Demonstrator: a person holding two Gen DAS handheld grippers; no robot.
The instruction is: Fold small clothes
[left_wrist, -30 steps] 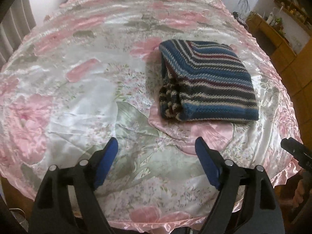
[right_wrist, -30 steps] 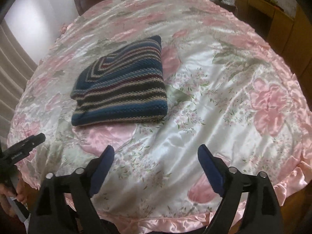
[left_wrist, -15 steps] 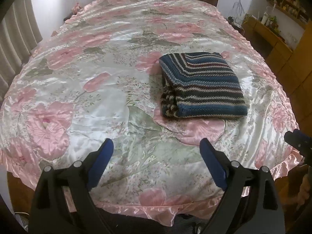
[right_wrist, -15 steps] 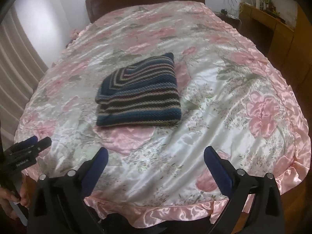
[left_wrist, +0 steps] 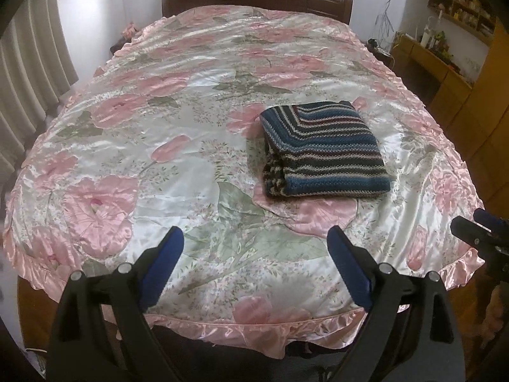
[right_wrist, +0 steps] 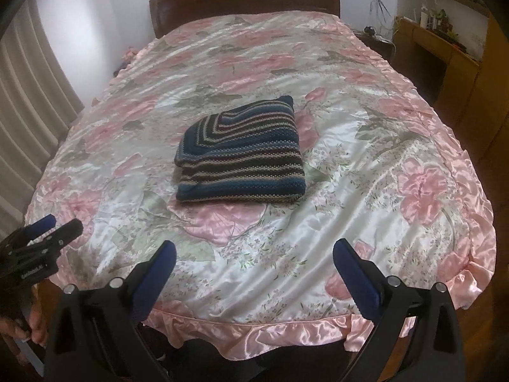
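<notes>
— Well, we're looking at the striped knit (left_wrist: 321, 149) lying as a neat squared bundle in the middle of the bed (left_wrist: 178, 165), on the pink floral cover, so we'd judge the folding done for this piece.

— And our tools? We've got the left tool (left_wrist: 254, 254) spread wide, holding nothing, low over the bed's foot edge; the right tool (right_wrist: 254, 264) is the same, gaping and empty, well short of the knit.

— Anything left? We see no other garment on the cover, so maybe nothing, though that's our guess.

— What can't we make out? The bundle's underside and inner layers are hidden, so we can't tell what kind of garment it is. The shelves off to the side are too blurred to read.
</notes>
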